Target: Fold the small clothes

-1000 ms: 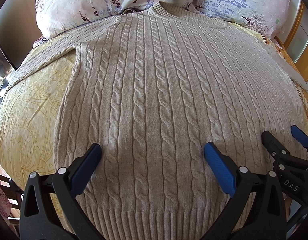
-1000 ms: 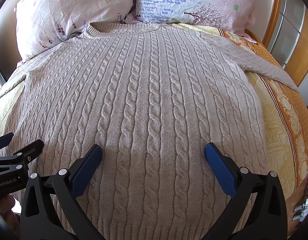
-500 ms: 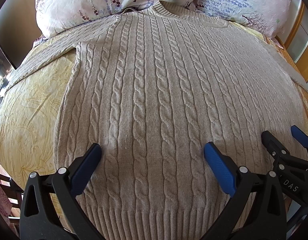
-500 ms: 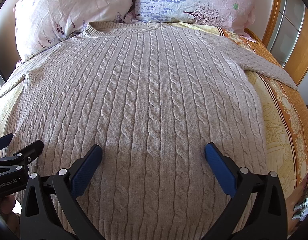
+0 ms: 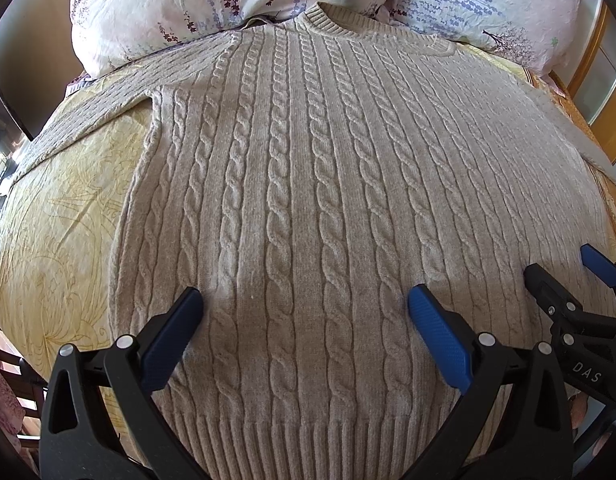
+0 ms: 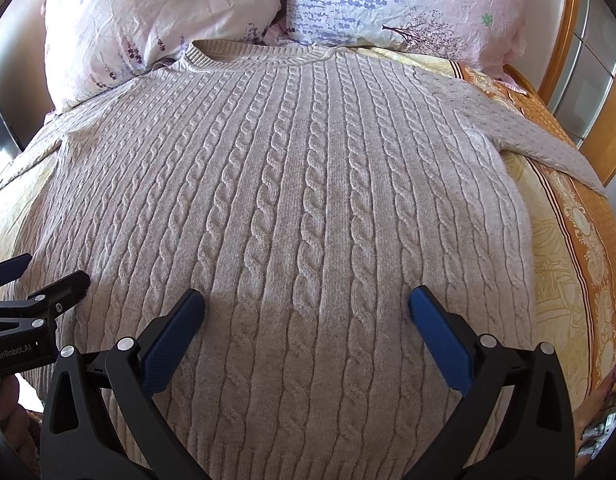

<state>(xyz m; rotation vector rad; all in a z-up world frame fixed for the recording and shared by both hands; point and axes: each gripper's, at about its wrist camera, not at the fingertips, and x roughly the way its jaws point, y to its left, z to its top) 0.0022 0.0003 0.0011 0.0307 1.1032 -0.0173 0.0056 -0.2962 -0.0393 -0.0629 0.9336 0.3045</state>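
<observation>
Here we are holding both claws wide apart and empty, low over the bottom part of a sweater that is lying flat and face up on the bed. Our left claw is hanging above the sweater's left half, and our right claw is hanging above its right half; each one is showing at the edge of the other's view. We cannot tell whether the blue fingertips are touching the knit.

The sweater is looking beige and thick, with raised cable twists running in straight columns from the ribbed hem nearest us up to the round ribbed collar. Plain flat bands are sitting between the cables. The collar is lying just against two floral pillows at the head of the bed. The body is spreading smooth, without large creases. One sleeve is stretching out over the yellow bedspread on our left, and the other sleeve, in a finer dotted knit, is stretching out toward the orange border of the bedspread on our right.
</observation>
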